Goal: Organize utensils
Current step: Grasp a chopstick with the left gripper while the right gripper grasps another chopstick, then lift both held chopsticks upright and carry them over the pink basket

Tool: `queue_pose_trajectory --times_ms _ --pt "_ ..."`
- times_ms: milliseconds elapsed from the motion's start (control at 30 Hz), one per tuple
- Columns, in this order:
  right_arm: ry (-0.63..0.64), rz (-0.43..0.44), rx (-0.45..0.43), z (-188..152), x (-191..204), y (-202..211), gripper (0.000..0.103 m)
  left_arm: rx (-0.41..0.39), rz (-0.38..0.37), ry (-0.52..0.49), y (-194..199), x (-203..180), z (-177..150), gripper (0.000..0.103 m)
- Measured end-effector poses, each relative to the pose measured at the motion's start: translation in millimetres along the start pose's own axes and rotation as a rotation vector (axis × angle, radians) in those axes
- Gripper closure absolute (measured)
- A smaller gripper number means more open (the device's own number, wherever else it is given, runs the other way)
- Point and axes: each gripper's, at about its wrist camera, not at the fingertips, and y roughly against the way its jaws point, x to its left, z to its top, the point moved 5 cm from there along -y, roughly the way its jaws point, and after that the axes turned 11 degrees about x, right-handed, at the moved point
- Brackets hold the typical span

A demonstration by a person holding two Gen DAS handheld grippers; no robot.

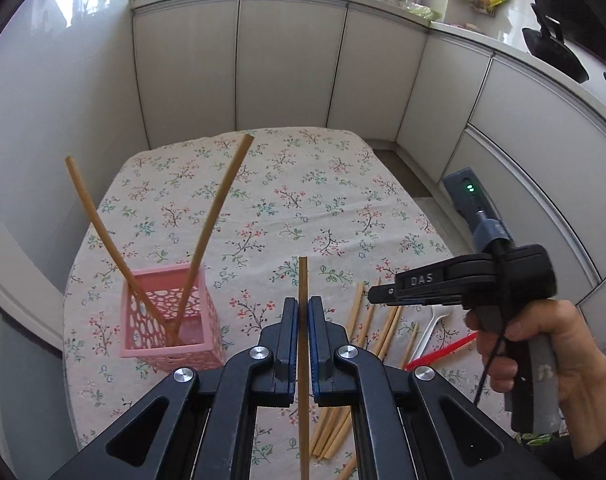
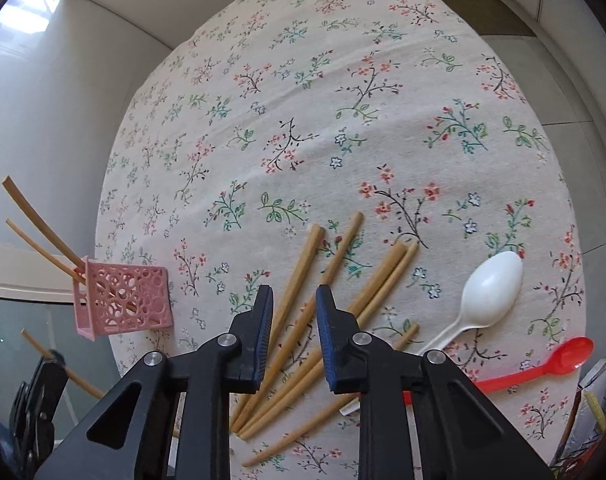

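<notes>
My left gripper (image 1: pixel 303 308) is shut on a wooden chopstick (image 1: pixel 303 276), held upright above the table, to the right of a pink perforated basket (image 1: pixel 165 322). Two chopsticks (image 1: pixel 219 204) lean inside that basket. My right gripper (image 2: pixel 293 300) is open and empty, hovering over a pile of several loose chopsticks (image 2: pixel 299 280). A white plastic spoon (image 2: pixel 487 296) and a red plastic spoon (image 2: pixel 559 360) lie right of the pile. The basket (image 2: pixel 121 300) shows at the left in the right wrist view. The right gripper (image 1: pixel 383 294) also shows in the left wrist view.
The table carries a floral tablecloth (image 1: pixel 295 188). Grey kitchen cabinets (image 1: pixel 287 60) curve around the far and right sides. A grey device with a green light (image 1: pixel 471 192) stands right of the table. The table edge runs close to the basket's left.
</notes>
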Motion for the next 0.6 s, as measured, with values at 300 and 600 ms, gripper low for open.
queue_pose_trajectory --times_ms 300,600 --pt "-0.014 -0.106 0.011 21.1 6.3 -24.7 0.084 -0.014 -0.013 0.032 13.7 20.8 -8.7 0.098" --pt "0.016 -0.261 0.02 26.3 12.9 -41.8 0.089 -0.013 -0.021 0.044 14.8 26.0 -9.2 0.098"
